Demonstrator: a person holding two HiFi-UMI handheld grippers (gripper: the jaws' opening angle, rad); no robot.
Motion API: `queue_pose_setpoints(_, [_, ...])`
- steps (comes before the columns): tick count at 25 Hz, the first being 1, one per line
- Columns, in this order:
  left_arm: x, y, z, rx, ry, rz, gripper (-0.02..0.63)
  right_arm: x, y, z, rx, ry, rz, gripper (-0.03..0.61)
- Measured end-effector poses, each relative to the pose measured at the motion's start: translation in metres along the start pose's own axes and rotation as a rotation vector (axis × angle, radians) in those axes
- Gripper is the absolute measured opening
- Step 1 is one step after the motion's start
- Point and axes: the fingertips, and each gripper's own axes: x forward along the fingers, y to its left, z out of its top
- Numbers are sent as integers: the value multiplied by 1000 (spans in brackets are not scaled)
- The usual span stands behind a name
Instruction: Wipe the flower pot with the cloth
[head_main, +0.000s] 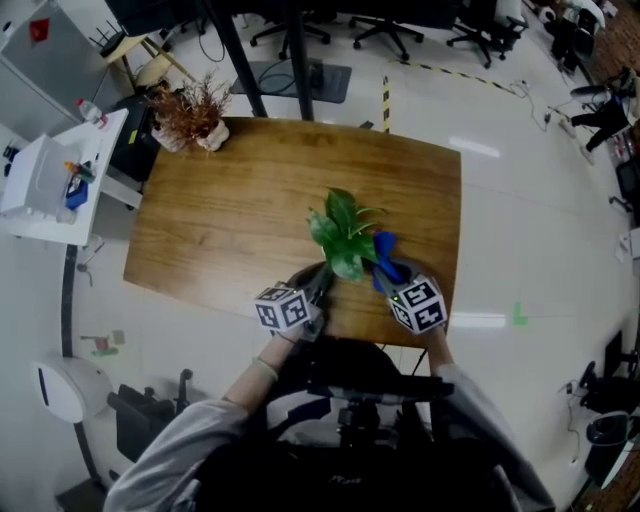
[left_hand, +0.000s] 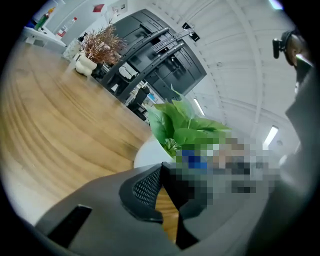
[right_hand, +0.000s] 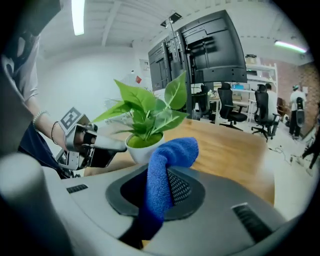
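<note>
Flower pot (right_hand: 142, 150) is placed near the front edge of the tabletop (head_main: 230, 210), between both tools. Right tool (right_hand: 160, 181) is clamped on the blue cloth (right_hand: 167, 160), with a folded end left sticking out just beside the pot wall. Left tool (left_hand: 161, 169) is seen with tips closed together and nothing between them, at or against the pot's far side; contact cannot be confirmed. For a good wipe, the pot should be braced by the left tool, the cloth pressed flat on the white wall and swept round, and the leaves (head_main: 343, 232) avoided.
</note>
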Motion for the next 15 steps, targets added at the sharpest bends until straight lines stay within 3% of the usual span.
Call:
queue_pose_setpoints(4, [4,3,5,12,7,5,5,17,12,17,-52,-10,53,61])
queue_pose_setpoints(15, [8,50,44,56,-8,66,5,55,92,-9,-93,107,200,61])
